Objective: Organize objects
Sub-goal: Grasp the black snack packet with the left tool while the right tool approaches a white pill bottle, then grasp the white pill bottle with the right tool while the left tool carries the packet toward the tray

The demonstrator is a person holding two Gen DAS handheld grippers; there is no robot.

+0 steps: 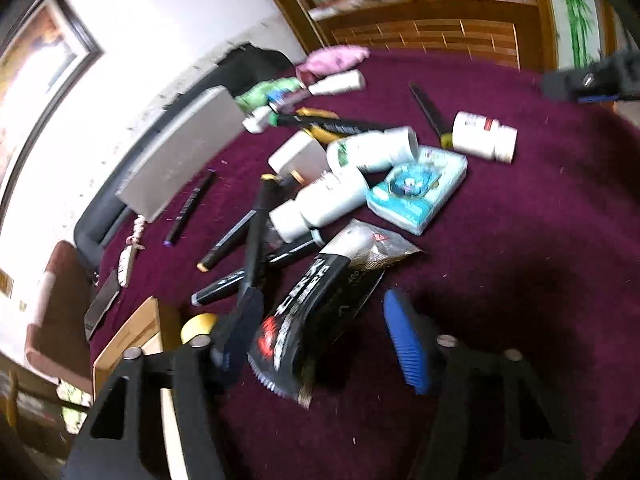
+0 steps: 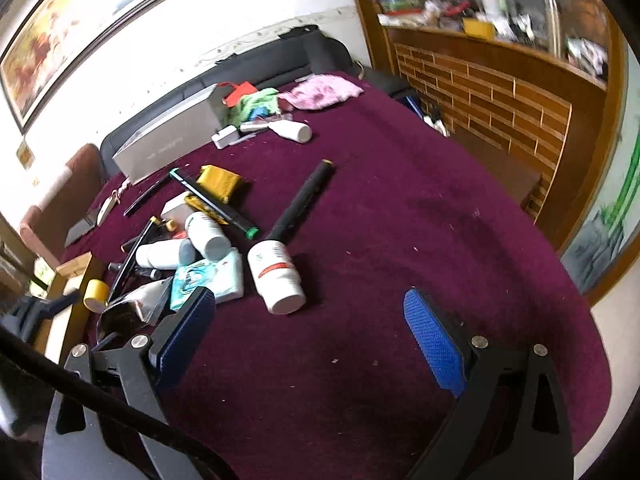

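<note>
A pile of objects lies on a maroon tablecloth (image 1: 520, 240). In the left wrist view my left gripper (image 1: 320, 344) is open, its jaws either side of a black foil packet (image 1: 320, 304) without gripping it. Behind it lie black marker pens (image 1: 256, 232), white bottles (image 1: 332, 200), a teal tissue pack (image 1: 420, 188) and a lone white bottle (image 1: 484, 136). In the right wrist view my right gripper (image 2: 316, 340) is open and empty, low over the cloth (image 2: 400, 220), just in front of the white bottle (image 2: 276, 272) and tissue pack (image 2: 212, 276).
A grey box (image 2: 168, 140) stands at the table's far left edge. Pink cloth (image 2: 320, 90) and green cloth (image 2: 256, 104) lie at the back. A yellow tape roll (image 2: 96, 290) and a wooden box (image 1: 128, 332) sit near the left edge. A wooden cabinet (image 2: 500, 92) stands behind.
</note>
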